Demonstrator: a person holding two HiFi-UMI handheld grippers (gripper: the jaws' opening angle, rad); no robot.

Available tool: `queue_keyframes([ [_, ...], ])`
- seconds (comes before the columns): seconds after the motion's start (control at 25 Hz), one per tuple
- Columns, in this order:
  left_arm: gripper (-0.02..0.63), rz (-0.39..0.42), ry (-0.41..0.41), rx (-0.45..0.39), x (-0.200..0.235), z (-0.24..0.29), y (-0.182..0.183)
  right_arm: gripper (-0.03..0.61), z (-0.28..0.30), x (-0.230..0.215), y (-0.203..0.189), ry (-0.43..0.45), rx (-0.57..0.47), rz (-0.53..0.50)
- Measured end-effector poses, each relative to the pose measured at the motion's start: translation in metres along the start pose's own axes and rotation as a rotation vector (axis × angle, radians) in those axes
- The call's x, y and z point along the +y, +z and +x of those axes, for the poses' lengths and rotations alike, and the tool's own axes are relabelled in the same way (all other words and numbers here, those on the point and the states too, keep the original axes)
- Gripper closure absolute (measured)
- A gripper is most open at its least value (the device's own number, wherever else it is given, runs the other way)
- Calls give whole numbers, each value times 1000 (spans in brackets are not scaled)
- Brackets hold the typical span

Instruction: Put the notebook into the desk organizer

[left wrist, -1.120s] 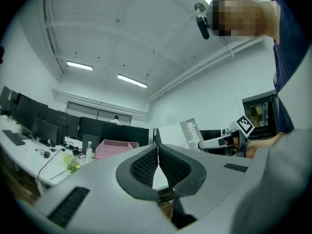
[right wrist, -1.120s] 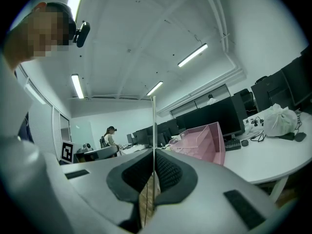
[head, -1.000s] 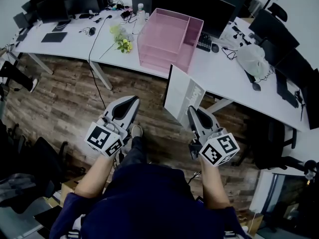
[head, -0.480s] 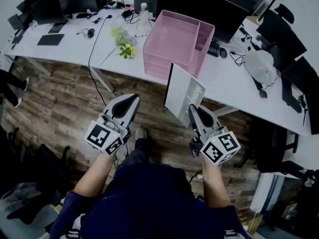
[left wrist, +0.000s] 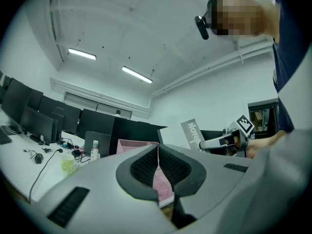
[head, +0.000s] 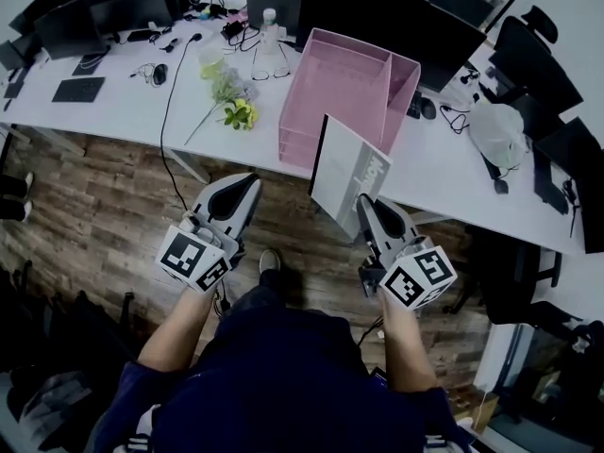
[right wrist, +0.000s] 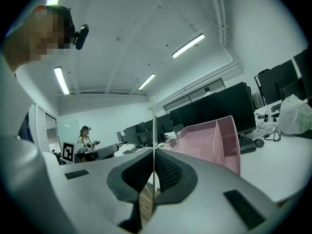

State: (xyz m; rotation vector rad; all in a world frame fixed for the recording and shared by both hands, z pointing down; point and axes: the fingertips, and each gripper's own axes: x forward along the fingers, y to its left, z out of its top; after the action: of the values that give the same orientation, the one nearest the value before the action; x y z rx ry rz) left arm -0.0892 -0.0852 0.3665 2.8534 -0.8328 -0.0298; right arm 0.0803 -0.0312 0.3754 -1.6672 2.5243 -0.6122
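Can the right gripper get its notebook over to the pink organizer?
Probably yes. The right gripper is shut on the notebook, and the organizer sits open-topped on the desk just ahead. Nothing shows between them, though the person may have to lean forward.

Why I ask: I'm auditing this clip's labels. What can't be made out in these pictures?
- notebook cover: right gripper view shows it edge-on, a thin line.
- desk organizer front trays: head view, partly behind the notebook.
- desk organizer in left gripper view: mostly hidden by the left gripper's own body.
- notebook's print: head view, too small to read fully.
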Motion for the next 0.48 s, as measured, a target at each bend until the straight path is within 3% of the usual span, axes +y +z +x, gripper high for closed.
queue_keyframes([
  [0.48,580,-27,-49,-17,60,25,9,569,70,-16,10,-59,37,1],
])
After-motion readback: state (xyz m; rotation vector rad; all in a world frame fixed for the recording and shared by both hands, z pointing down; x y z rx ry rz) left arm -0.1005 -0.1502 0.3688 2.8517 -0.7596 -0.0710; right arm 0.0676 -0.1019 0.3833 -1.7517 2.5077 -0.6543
